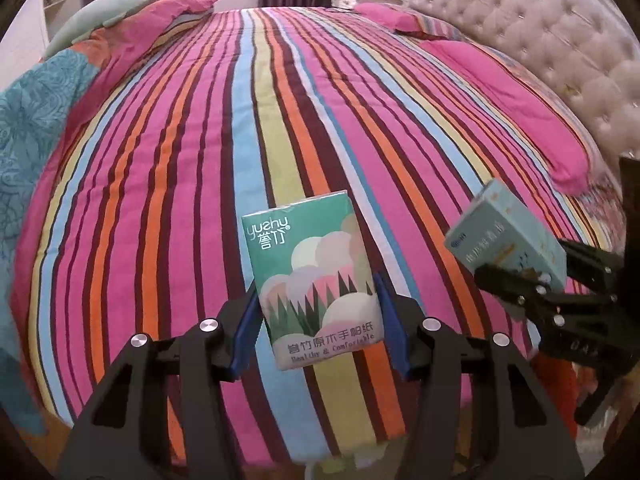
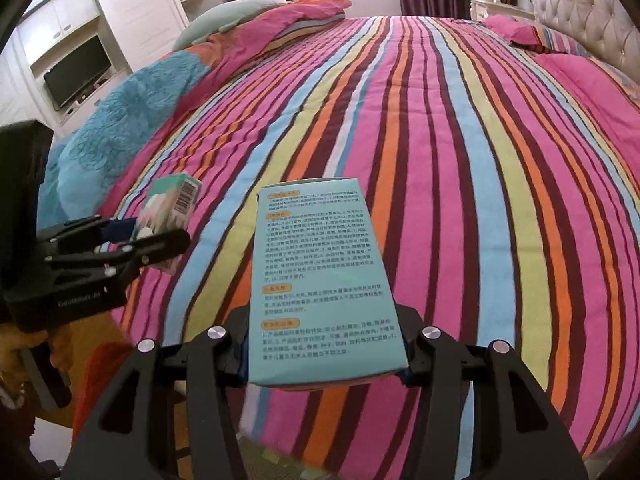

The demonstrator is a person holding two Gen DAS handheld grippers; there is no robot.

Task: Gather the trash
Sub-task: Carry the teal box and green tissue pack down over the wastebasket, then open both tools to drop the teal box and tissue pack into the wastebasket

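Bedroom scene: a striped bedspread (image 1: 224, 168) covers the bed, with a tufted headboard (image 1: 540, 40) at its far right and a teal blanket (image 2: 132, 120) at its left edge. Left gripper (image 1: 316, 312), fingers closed on a green tissue pack (image 1: 314, 276) (held upright above the bedspread). Right gripper (image 2: 324, 344), fingers clamped on a light-blue carton (image 2: 320, 280), printed side toward the camera, also held clear of the bed.

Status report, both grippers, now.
Left gripper shut on tissue pack. Right gripper shut on light blue box. Both above striped bedspread; nothing in the way.
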